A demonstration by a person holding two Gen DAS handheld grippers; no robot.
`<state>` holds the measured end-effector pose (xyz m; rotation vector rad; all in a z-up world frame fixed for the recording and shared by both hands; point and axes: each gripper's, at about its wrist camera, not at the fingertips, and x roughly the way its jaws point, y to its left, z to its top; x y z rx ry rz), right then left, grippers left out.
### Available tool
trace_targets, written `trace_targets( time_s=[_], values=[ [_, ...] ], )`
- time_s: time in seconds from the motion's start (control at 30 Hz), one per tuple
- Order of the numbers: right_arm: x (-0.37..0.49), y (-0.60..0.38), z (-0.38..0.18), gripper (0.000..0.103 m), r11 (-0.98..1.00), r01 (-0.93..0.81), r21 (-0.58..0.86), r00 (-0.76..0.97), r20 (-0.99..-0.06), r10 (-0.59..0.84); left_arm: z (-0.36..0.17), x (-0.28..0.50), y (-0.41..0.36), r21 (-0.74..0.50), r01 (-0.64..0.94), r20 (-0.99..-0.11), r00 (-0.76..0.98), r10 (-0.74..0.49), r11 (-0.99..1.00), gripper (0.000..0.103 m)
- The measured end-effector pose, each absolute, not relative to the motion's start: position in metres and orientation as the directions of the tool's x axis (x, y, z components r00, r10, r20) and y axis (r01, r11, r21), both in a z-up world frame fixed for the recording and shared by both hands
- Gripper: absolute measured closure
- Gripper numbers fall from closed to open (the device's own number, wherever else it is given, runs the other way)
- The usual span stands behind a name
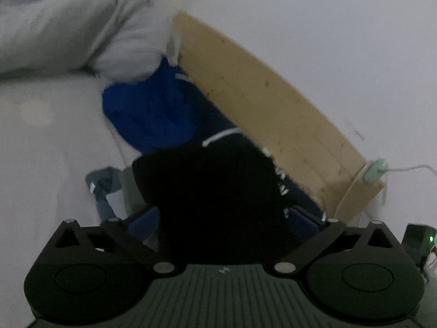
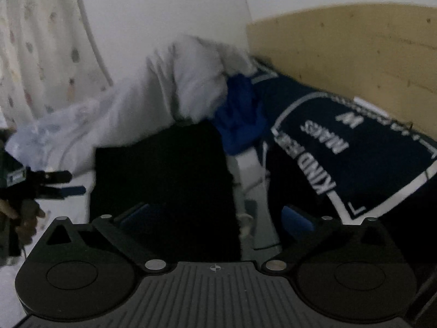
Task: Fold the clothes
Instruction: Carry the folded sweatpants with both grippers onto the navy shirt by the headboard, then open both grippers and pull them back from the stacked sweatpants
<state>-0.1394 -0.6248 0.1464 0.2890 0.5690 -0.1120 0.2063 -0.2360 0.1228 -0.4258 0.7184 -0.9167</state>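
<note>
Both jaws wide: left hand-held gripper (image 1: pixel 222 216) has black garment (image 1: pixel 215 191) between its fingers, grip unclear, right hand-held gripper (image 2: pixel 215 216) straddles the same black fabric's edge, empty; beyond lie blue cloth (image 2: pixel 240 114), navy printed textile (image 2: pixel 341 147), white bedding (image 2: pixel 174 87), wooden board (image 2: pixel 355 52) farthest.

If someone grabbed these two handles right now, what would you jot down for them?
Left gripper: jaws spread, black cloth lies between them; grip unclear.
Right gripper: open, over the black cloth's edge.
On the bed: crumpled bright blue garment, navy printed textile by the wooden headboard, white duvet.
Done: nothing looks neatly folded.
Left: fold the black cloth, then the blue.
</note>
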Motion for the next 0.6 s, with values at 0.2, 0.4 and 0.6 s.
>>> trace_targets(
  time_s=[0.2, 0.4, 0.6],
  values=[
    [-0.181, -0.566, 0.199, 0.0, 0.967, 0.112, 0.229, 0.904, -0.428, -0.003, 0.186, 0.138, -0.204, -0.511, 0.641, -0.296, 0.495, -0.817, 0.573, 0.0],
    [-0.207, -0.503, 0.231, 0.0, 0.969, 0.053, 0.241, 0.94, -0.341, 0.034, 0.226, 0.055, -0.166, -0.394, 0.606, -0.29, 0.631, -0.72, 0.69, 0.0],
    [-0.214, -0.439, 0.234, 0.0, 0.973, 0.03, 0.228, 0.937, -0.347, 0.053, 0.23, -0.017, -0.126, -0.313, 0.538, -0.319, 0.717, -0.62, 0.783, 0.0]
  ],
)
